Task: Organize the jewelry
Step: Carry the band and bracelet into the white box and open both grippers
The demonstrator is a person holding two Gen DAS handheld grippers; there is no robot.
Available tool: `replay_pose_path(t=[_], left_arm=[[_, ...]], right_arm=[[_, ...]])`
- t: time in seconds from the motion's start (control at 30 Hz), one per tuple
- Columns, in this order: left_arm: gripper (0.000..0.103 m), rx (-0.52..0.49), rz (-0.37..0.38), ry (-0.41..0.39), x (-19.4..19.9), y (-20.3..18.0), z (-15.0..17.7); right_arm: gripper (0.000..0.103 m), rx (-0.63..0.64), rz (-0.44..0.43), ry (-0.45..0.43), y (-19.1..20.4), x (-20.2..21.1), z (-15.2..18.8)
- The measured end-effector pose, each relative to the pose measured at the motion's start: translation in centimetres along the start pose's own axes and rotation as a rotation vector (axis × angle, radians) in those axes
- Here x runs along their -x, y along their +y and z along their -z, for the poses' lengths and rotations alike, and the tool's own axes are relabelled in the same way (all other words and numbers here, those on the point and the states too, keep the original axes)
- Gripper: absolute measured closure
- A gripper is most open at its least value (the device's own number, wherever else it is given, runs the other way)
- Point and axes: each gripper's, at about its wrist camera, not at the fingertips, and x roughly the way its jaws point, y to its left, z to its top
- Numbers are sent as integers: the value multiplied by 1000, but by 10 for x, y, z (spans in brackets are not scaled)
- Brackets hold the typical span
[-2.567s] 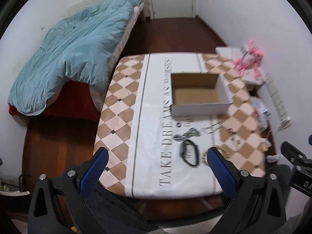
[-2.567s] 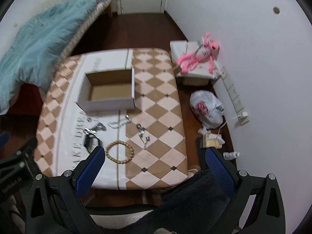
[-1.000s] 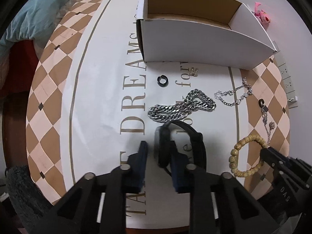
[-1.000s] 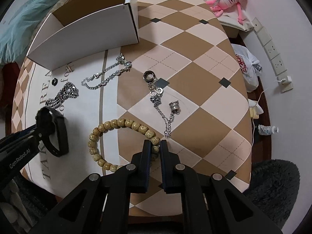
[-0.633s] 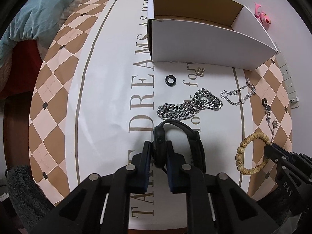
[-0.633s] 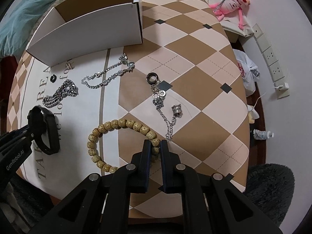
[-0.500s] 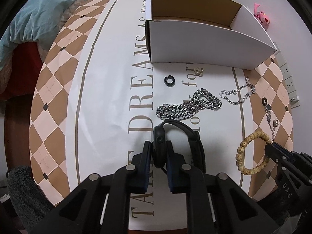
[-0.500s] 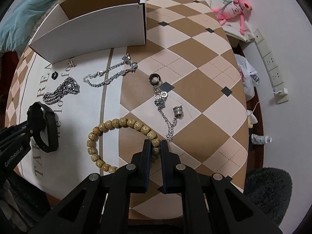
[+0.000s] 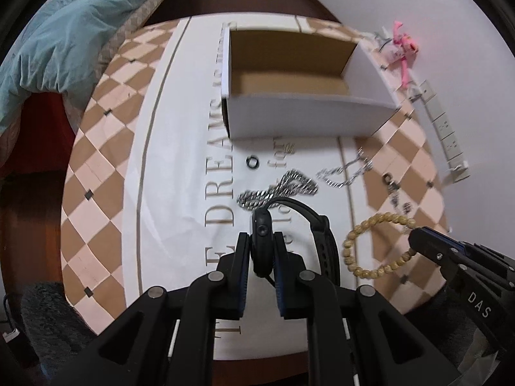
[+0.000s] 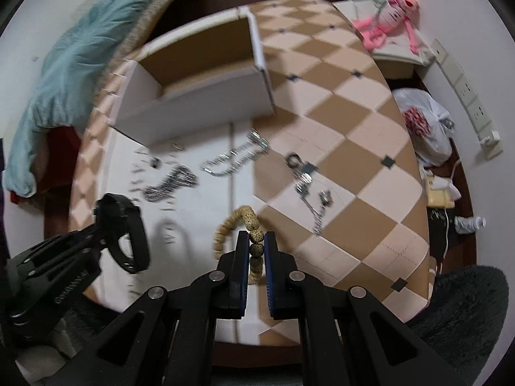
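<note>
Left tongs (image 9: pixel 261 259) pinch the stiff black smartwatch (image 9: pixel 291 236) at its case, while right tongs (image 10: pixel 256 257) pinch the limp, light wooden bead bracelet (image 10: pixel 236 225) by one bead.

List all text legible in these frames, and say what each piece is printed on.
"DREAMS": tablecloth, large letters running up the white band.
"DAS": right claw body, white lettering, left wrist view.
Other tablecloth words (script beside the chain, line left of the box): too blurred or hidden.
Lettering on the left claw body, right wrist view: unreadable.
</note>
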Motion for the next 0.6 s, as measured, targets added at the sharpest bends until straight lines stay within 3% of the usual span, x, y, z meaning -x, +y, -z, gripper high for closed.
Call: replay_pose_path(t=[0.1,0.37,0.6], left_arm=[[92,7,28,-26,16,4,-12],[92,23,113,-79,39,-11,-89],[92,-1,106,-78,23,-7,-150]], right_arm=[[94,22,-34,-36,8,22,-15],[94,72,-125,-162,28,79,-85],[94,111,-144,-160,42,64,-149]])
